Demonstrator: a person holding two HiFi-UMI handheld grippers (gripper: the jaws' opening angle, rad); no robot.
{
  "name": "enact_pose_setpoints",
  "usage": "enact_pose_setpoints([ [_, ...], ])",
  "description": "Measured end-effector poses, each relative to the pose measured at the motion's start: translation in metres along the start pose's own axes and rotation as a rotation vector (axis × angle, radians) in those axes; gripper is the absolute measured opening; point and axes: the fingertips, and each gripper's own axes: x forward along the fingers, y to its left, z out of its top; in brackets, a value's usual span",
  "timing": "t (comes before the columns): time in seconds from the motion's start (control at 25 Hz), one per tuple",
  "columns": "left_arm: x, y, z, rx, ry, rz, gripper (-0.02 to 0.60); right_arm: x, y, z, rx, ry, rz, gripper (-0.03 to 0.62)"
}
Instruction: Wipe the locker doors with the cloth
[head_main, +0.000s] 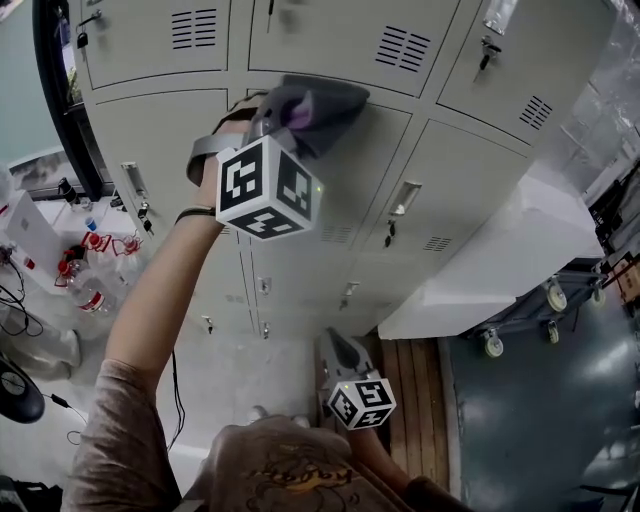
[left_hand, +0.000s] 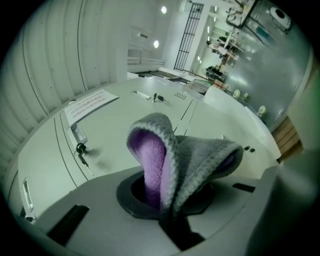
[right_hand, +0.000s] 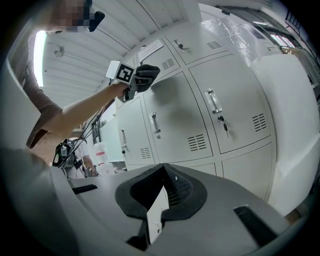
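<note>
My left jaws (left_hand: 167, 197) are clamped on the grey-and-purple cloth (head_main: 322, 102), and I press it flat against the top of a locker door (head_main: 375, 165) in the second row from the top in the head view, high up at arm's reach. My right jaws (right_hand: 161, 192) hang low by my body, closed on nothing, pointed at the lower doors.

I judge the wiping is under way but far from finished. The cloth sits at the upper edge of this one door, and no door shows a streak or sheen that tells me which are done. By that reckoning the rest of this door, its neighbours and the lower rows remain.

The doors are smooth pale grey painted metal, broken by vent slots, a recessed handle (head_main: 405, 197) and keys hanging in the locks, which the cloth could snag. To the left stand plastic bottles (head_main: 85, 275). To the right, a white cart on casters (head_main: 500, 270) crowds the far doors, above wooden boards (head_main: 415, 395) and a dark floor (head_main: 545, 430).
</note>
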Motion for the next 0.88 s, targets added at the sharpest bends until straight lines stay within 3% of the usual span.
enact_pose_setpoints([
  [0.2, 0.011, 0.012, 0.000, 0.005, 0.026, 0.019, 0.040, -0.003, -0.004, 0.001, 0.004, -0.006, -0.013, -0.002],
  [0.88, 0.038, -0.029, -0.016, 0.014, 0.074, -0.030, 0.038, -0.001, -0.008, 0.002, 0.004, 0.001, -0.020, -0.002],
])
